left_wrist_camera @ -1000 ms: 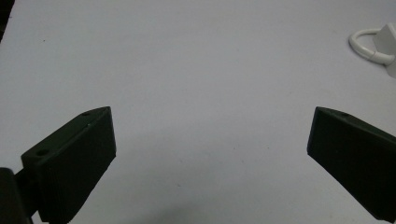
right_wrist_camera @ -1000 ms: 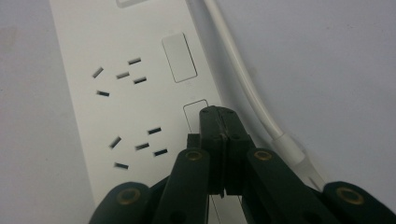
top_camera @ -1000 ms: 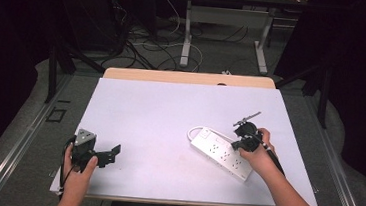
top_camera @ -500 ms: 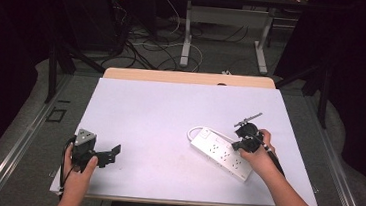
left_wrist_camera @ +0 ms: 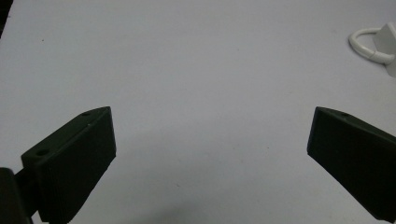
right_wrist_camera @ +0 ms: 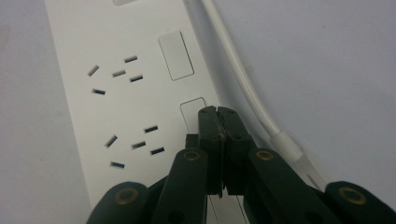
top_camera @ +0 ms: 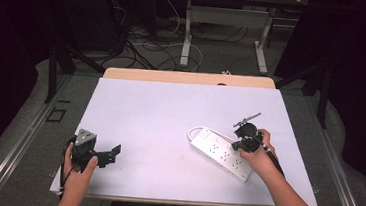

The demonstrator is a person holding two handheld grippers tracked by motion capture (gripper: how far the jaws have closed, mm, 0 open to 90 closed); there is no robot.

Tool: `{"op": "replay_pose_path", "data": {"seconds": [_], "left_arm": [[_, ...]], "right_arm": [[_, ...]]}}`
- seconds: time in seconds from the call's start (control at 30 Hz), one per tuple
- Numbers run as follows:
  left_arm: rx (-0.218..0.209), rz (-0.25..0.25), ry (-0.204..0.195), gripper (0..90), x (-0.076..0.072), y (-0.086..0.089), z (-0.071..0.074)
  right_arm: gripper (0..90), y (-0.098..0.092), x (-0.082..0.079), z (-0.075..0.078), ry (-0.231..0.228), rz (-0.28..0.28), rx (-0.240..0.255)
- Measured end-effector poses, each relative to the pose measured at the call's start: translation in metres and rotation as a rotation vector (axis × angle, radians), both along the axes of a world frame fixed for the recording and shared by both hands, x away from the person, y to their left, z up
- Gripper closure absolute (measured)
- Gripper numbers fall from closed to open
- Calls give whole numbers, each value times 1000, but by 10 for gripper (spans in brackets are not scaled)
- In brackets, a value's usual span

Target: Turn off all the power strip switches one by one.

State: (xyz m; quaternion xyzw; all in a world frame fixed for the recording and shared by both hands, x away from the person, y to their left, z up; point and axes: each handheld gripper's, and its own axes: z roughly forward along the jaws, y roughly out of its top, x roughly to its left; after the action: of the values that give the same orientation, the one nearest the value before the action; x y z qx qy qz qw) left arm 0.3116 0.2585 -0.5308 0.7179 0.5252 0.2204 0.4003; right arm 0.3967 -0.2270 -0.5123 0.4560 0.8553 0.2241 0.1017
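On the white table [top_camera: 169,117] lies one white power strip [top_camera: 222,152] at the right, its single cord [right_wrist_camera: 233,70] looping beside it, where the right gripper [right_wrist_camera: 217,114], jaws pressed together, tips onto one rocker switch [right_wrist_camera: 194,112], while the left gripper [left_wrist_camera: 210,135] rests spread wide at the near-left corner.

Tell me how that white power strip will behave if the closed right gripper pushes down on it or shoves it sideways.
The power strip lies flat and long on the table, so it should not tip. Its smooth plastic on a smooth top may well slide or pivot under a sideways shove from the right gripper. Its cable curves loosely, so it is probably bendy and would trail.
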Motion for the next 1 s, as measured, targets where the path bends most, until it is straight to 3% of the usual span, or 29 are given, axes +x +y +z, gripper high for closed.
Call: {"op": "replay_pose_path", "data": {"seconds": [0.1, 0.3, 0.57, 0.73, 0.93, 0.97, 1.0], "left_arm": [[1, -1, -1, 10, 0, 0, 0], [-3, 1, -3, 10, 1, -1, -1], [-1, 2, -1, 10, 1, -1, -1], [1, -4, 0, 10, 1, -1, -1], [-1, 1, 1, 10, 1, -1, -1], [-1, 1, 1, 10, 1, -1, -1], [0, 0, 1, 10, 1, -1, -1]], "right_arm": [[889, -1, 1, 0, -3, 9, 21], [890, -3, -1, 2, 8, 2, 11], [890, -11, -7, 3, -11, 9, 14], [889, -15, -11, 4, 15, 1, -16], [889, -22, -16, 5, 4, 8, -18], [888, -23, -17, 3, -10, 13, 3], [888, -23, -18, 5, 3, 9, -21]]}}
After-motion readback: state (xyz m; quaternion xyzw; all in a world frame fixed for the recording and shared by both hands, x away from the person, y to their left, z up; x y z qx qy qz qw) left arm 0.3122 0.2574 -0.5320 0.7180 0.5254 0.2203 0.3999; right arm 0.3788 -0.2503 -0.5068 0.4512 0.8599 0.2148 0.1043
